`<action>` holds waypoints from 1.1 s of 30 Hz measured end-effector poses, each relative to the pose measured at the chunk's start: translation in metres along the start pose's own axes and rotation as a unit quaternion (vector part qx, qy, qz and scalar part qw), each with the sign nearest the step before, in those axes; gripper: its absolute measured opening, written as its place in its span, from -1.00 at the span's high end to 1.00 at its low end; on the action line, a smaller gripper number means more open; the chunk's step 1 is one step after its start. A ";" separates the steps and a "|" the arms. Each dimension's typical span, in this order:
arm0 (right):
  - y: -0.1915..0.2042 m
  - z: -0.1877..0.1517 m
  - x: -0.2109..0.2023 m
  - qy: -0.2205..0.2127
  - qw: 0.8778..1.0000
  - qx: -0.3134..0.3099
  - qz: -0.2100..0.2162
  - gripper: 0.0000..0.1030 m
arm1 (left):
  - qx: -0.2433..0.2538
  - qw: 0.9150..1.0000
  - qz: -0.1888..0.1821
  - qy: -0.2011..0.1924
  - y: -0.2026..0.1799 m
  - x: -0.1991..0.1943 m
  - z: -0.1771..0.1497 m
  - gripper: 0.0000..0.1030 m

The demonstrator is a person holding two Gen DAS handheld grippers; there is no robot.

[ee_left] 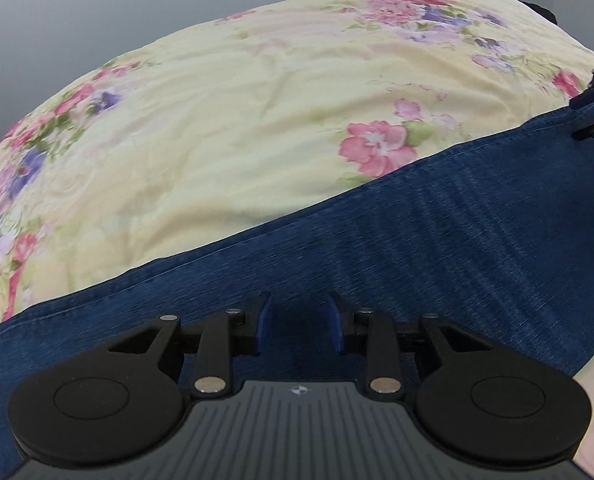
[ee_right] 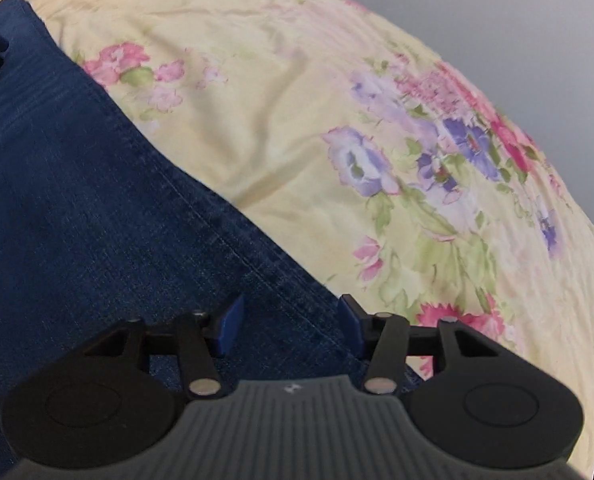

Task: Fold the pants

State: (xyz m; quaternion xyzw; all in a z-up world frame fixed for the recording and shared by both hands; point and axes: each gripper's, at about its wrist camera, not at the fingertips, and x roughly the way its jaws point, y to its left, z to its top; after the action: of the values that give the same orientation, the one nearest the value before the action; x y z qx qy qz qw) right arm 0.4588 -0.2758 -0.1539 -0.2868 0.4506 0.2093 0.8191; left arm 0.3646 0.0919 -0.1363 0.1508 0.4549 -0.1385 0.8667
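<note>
Open bedspread (ee_left: 225,152) (beyond jeans (ee_left: 417,248))

A bed spread with a pale yellow flowered sheet (ee_left: 237,152) (rumpled) carries dark blue denim pants (ee_left: 417,248) lying flat

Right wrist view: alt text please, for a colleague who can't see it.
The right gripper hovers open over blue denim pants lying on a yellow floral bedsheet, nothing between its pads.
</note>
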 end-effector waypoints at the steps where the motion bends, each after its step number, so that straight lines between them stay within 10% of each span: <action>1: 0.001 0.000 0.006 0.004 1.000 -0.004 0.001 0.08 | 0.002 1.000 -0.004 -0.002 -0.004 0.004 0.001 0.29; 12: 0.009 0.002 0.011 -0.011 1.000 -0.025 0.010 1.00 | -0.018 1.000 -0.006 -0.016 -0.014 0.013 0.007 0.28; 23: 0.009 0.014 0.020 -0.016 0.999 0.020 -0.039 1.00 | -0.028 0.999 0.017 -0.015 -0.016 0.002 0.003 0.28; 26: 0.001 0.009 0.006 -0.025 0.997 0.048 -0.051 0.67 | -0.030 0.999 0.031 -0.015 -0.012 -0.004 -0.001 0.28; 33: -0.061 -0.055 -0.056 -0.021 0.979 0.189 -0.079 0.58 | -0.057 0.995 0.086 -0.009 0.012 -0.025 -0.027 0.28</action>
State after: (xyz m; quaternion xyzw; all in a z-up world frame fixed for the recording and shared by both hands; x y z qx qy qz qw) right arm 0.4328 -0.3624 -0.1121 -0.1574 0.4402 0.0610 0.8819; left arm 0.3357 0.1157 -0.1284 0.1383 0.4395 -0.0383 0.8867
